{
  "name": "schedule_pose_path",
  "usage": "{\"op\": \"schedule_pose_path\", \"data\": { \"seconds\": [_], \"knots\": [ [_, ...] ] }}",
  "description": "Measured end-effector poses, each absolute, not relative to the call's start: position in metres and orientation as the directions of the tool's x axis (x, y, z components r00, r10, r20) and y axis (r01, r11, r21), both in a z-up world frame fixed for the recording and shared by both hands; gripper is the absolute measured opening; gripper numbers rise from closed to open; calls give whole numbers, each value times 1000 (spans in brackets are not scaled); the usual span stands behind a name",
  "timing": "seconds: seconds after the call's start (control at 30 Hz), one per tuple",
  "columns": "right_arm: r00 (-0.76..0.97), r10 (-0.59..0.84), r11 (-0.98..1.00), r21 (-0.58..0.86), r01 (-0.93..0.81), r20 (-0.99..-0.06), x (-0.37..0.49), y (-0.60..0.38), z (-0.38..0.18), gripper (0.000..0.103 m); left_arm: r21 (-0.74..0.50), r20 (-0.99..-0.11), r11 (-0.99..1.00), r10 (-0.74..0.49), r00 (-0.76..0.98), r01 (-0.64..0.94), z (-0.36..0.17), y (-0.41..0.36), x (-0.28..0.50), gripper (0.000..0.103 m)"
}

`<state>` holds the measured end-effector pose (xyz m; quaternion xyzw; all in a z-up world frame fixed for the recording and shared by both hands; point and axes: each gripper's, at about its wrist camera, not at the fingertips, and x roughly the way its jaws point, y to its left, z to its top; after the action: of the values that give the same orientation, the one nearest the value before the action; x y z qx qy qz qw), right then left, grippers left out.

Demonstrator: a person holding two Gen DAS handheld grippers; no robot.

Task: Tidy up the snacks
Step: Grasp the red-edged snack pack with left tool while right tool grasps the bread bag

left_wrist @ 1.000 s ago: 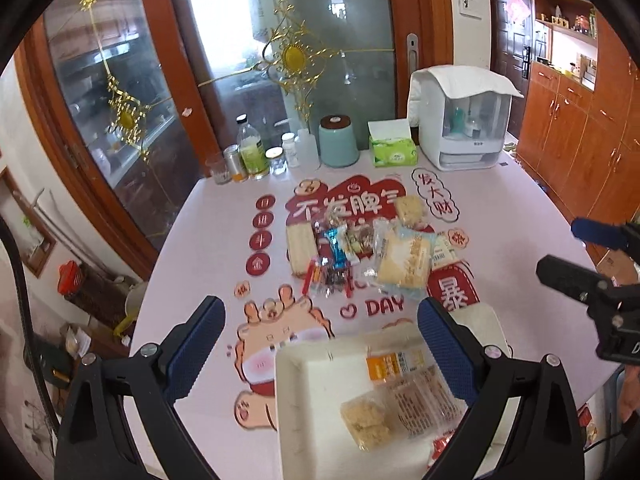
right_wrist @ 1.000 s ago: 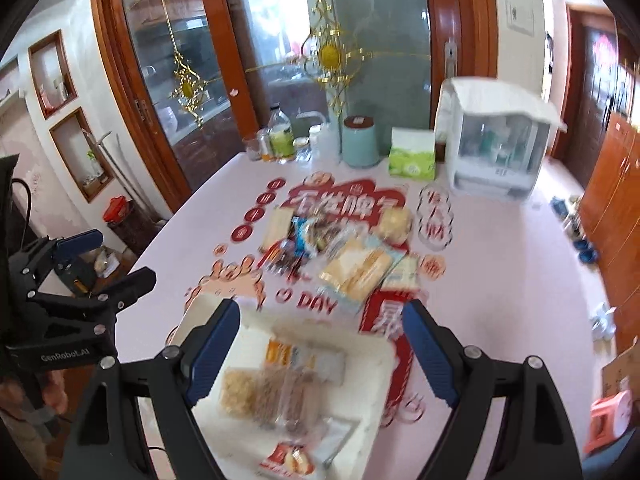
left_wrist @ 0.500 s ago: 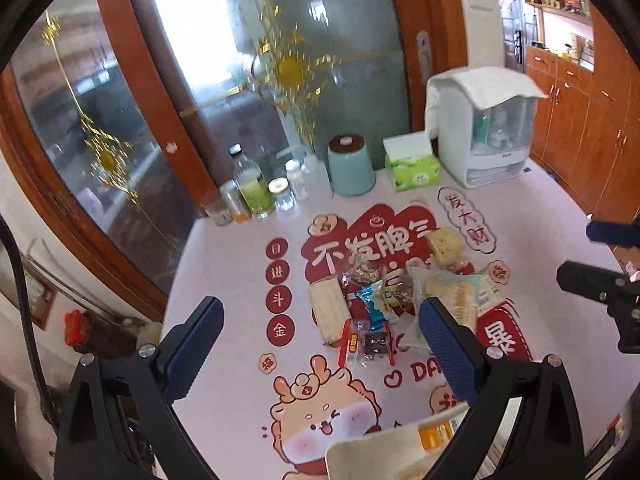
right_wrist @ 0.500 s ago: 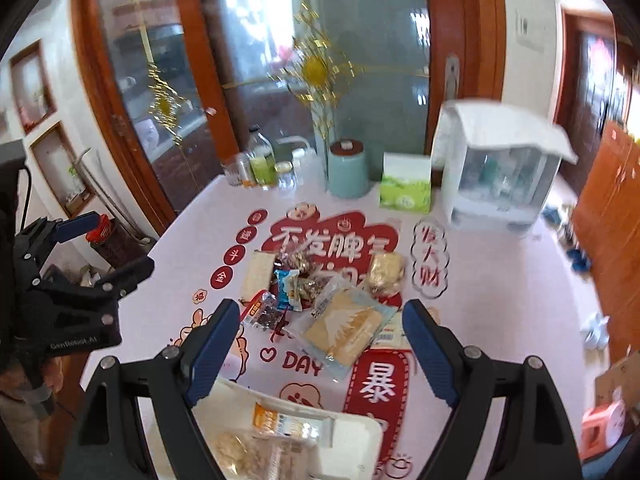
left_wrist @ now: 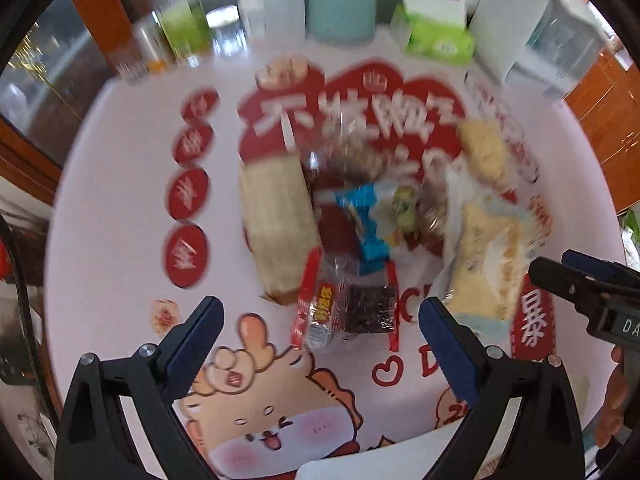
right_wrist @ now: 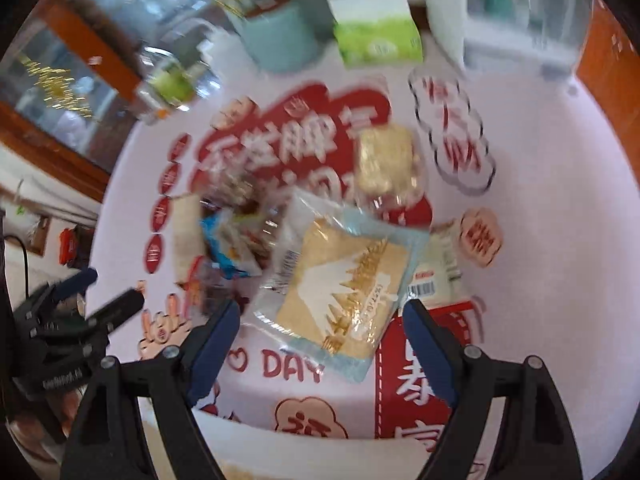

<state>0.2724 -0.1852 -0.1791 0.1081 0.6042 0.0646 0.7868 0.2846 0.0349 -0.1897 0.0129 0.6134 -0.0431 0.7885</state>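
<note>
A pile of wrapped snacks lies on the pink printed tablecloth. My left gripper [left_wrist: 320, 330] is open and hangs just above a dark bar in a clear, red-edged wrapper [left_wrist: 360, 308]. A long beige pack [left_wrist: 278, 228] and a blue wrapper [left_wrist: 364, 224] lie behind the bar. My right gripper [right_wrist: 320, 322] is open over a large yellow cake pack [right_wrist: 340, 280], with nothing between its pads. A square yellow pastry [right_wrist: 384, 160] and a small barcoded pack [right_wrist: 436, 276] sit near it. Only the rim of the white tray [right_wrist: 280, 448] shows, at the bottom edge.
At the back of the table stand a teal canister [left_wrist: 340, 4], a green tissue box [left_wrist: 436, 36], several bottles and jars [left_wrist: 184, 20] and a white appliance [left_wrist: 520, 28]. Wooden cabinets are at the right. Both views are motion-blurred.
Both grippers have moved forward and down, from above the white tray to just over the snack pile. The tray has slid to the bottom edge. Both stayed open.
</note>
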Motion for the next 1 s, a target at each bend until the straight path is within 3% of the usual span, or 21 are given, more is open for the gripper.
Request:
{"op": "schedule_pose_path", "data": {
  "seconds": [0.2,0.47,0.6,0.8,0.83,0.87,0.93,0.97,1.0],
  "knots": [
    [188,225,966,244,90,-956,287,-183,-225,84,-81,-985,995,-88,150,50,-241,34,298,98],
    [169,168,979,184,84,-971,294,-168,-241,86,-62,-992,995,-70,106,74,-263,24,302,98],
    [143,148,983,161,88,-979,298,-164,-251,91,-50,-994,995,-58,97,81,-269,17,304,98],
    [120,225,961,241,137,-967,302,-167,-266,102,26,-993,994,14,114,102,-275,5,307,97],
    [118,215,964,230,131,-969,302,-165,-266,102,31,-993,994,19,117,106,-275,4,307,93],
    [120,201,969,215,119,-972,302,-161,-267,102,33,-992,993,19,123,112,-275,2,306,78],
    [131,194,973,208,103,-972,303,-156,-266,100,-1,-992,993,-16,128,121,-273,-1,302,59],
    [149,200,973,214,87,-969,302,-153,-263,91,-3,-990,991,-21,137,135,-270,-4,301,36],
    [149,211,971,225,85,-966,302,-153,-262,87,-2,-989,988,-24,145,152,-267,-8,300,31]
  ]
}}
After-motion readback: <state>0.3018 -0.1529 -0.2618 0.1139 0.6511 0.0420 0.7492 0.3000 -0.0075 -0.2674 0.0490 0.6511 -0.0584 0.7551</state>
